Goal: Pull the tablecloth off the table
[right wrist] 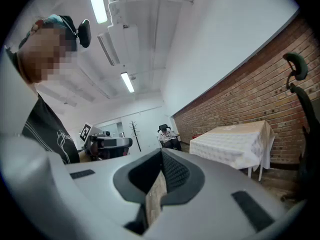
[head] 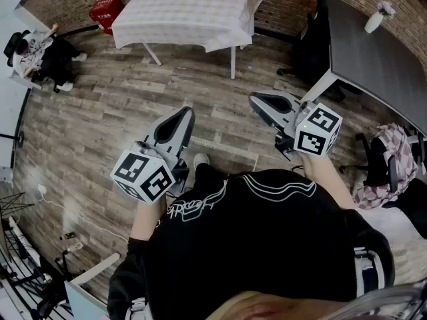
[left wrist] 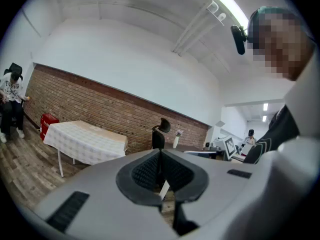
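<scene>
Approach stage, by the look of it: standing well short of the table (head: pixel 233 62), with the tablecloth (head: pixel 190 9) draped over it, untouched. Holding left gripper (head: pixel 181 113) and right gripper (head: pixel 257 100) pressed together, pinching nothing, both aimed toward the table. Next, probably: close in on the table, spread the tongs, pinch the overhanging hem, pull away.

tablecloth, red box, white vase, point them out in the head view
tablecloth (head: pixel 187 12), head view, middle of its top
red box (head: pixel 107 11), head view, its top face
white vase (head: pixel 373 23), head view, its body
</scene>
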`<state>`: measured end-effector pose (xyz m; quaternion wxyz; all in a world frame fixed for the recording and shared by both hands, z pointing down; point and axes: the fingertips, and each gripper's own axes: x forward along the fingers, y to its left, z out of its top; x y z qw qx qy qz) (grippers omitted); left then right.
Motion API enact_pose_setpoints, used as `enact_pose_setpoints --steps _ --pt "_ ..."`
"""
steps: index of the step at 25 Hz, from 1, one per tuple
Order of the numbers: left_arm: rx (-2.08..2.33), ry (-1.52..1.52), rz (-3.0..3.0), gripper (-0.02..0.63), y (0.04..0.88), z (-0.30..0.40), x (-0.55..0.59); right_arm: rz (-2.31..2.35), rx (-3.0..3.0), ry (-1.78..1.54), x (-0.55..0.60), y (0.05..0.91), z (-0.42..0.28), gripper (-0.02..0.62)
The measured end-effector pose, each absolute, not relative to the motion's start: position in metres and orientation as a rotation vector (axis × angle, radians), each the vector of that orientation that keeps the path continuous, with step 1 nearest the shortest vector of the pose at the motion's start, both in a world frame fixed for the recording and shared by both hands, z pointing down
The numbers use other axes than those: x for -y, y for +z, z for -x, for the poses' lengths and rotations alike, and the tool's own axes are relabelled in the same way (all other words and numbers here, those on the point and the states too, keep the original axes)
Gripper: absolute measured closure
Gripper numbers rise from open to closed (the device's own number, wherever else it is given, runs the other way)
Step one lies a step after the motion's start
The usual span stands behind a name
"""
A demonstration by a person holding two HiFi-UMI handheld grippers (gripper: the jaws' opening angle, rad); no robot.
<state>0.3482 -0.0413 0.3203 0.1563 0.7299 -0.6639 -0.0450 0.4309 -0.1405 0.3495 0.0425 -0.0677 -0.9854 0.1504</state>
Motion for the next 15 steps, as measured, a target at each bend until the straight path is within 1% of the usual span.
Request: enact_pose_setpoints --steps 7,15 --pt "1.893 -0.117 -2.080 0.597 0.330 -0.330 0.045 0.198 3.003 0.471 0.143 0.358 -0.413 0.598" --pt "1.862 -0.134 -2.053 0.597 0.345 -0.285 0.058 0.202 2.954 0.511 0.152 0.370 -0.372 0.598"
